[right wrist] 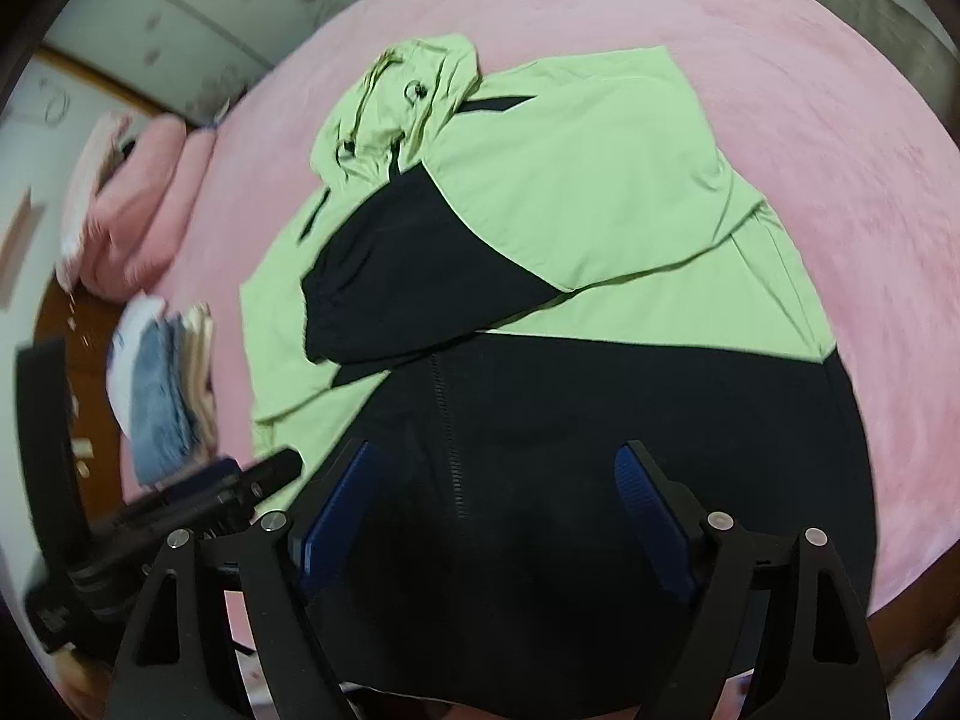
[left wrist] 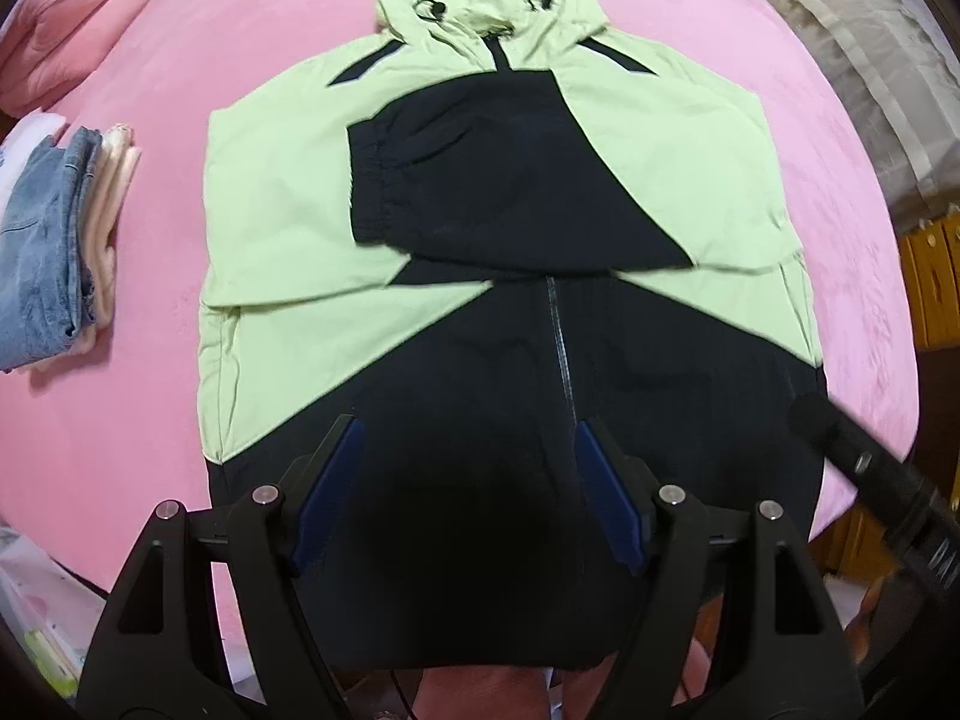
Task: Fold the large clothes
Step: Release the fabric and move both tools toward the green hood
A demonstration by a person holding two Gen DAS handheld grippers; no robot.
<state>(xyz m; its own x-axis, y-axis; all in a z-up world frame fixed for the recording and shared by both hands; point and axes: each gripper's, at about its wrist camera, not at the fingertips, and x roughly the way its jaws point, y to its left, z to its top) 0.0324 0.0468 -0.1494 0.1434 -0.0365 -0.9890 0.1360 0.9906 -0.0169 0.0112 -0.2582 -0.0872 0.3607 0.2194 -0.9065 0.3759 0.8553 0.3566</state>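
Jacket [left wrist: 288, 210] flat on pink bed [left wrist: 150, 420], hood far, hem near, sleeves folded across chest. Left hand-held gripper [left wrist: 465, 456], right hand-held gripper [right wrist: 498, 480]: both spread wide, empty.

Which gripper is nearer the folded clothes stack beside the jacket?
Left. The left gripper hangs over the jacket's hem on the folded clothes stack's side; the right gripper is beyond it.

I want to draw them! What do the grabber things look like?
Both grippers, left gripper and right gripper, are black with triangle-shaped cut-outs and round silver screws. Each has two fingers lined with ribbed dark blue pads.
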